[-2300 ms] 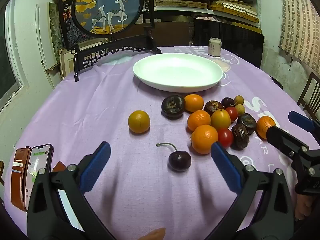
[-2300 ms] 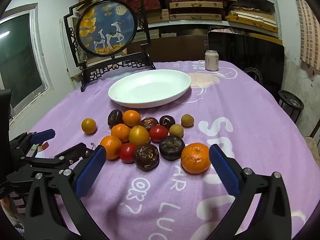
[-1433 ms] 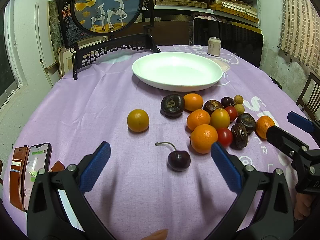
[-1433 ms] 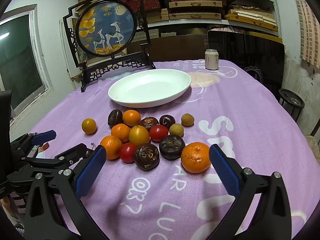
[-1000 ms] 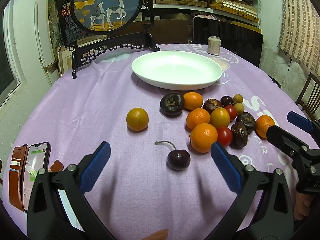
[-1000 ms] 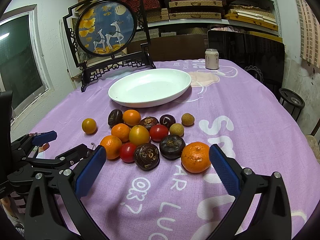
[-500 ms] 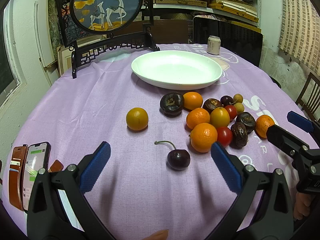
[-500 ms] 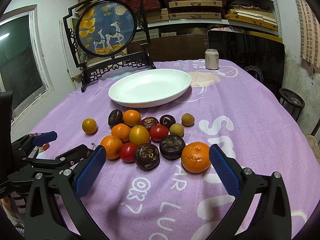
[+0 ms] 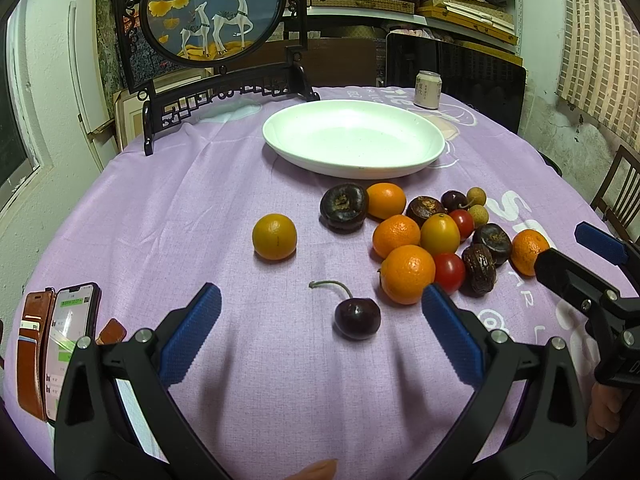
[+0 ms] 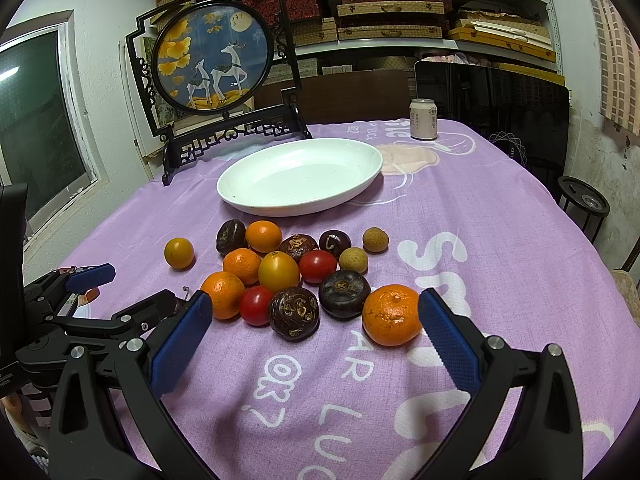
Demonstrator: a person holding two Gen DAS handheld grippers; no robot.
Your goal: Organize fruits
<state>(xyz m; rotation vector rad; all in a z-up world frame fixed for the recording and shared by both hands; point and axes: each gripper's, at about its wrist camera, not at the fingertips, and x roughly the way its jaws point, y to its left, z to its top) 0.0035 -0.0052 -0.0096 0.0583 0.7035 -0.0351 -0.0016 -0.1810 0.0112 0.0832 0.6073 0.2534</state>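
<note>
A white oval plate (image 9: 354, 142) (image 10: 300, 178) sits empty on the purple cloth. In front of it lies a cluster of several fruits: oranges (image 9: 407, 269), red tomatoes (image 9: 449, 267), dark passion fruits (image 9: 344, 207), small longans (image 9: 476, 197). A lone orange (image 9: 274, 237) and a dark cherry (image 9: 357, 318) with a stem lie apart to the left. My left gripper (image 9: 320, 322) is open, low over the cloth, with the cherry between its fingers. My right gripper (image 10: 312, 334) is open, just before a mandarin (image 10: 392, 315) and a passion fruit (image 10: 294, 313).
A framed deer screen on a black stand (image 9: 216, 32) stands behind the plate. A drink can (image 9: 427, 89) stands at the back right. A phone in a brown case (image 9: 60, 340) lies at the left table edge. A dark chair (image 10: 492, 104) stands behind the table.
Both grippers have stayed open and almost still. The left view has crept slightly forward toward the cherry.
</note>
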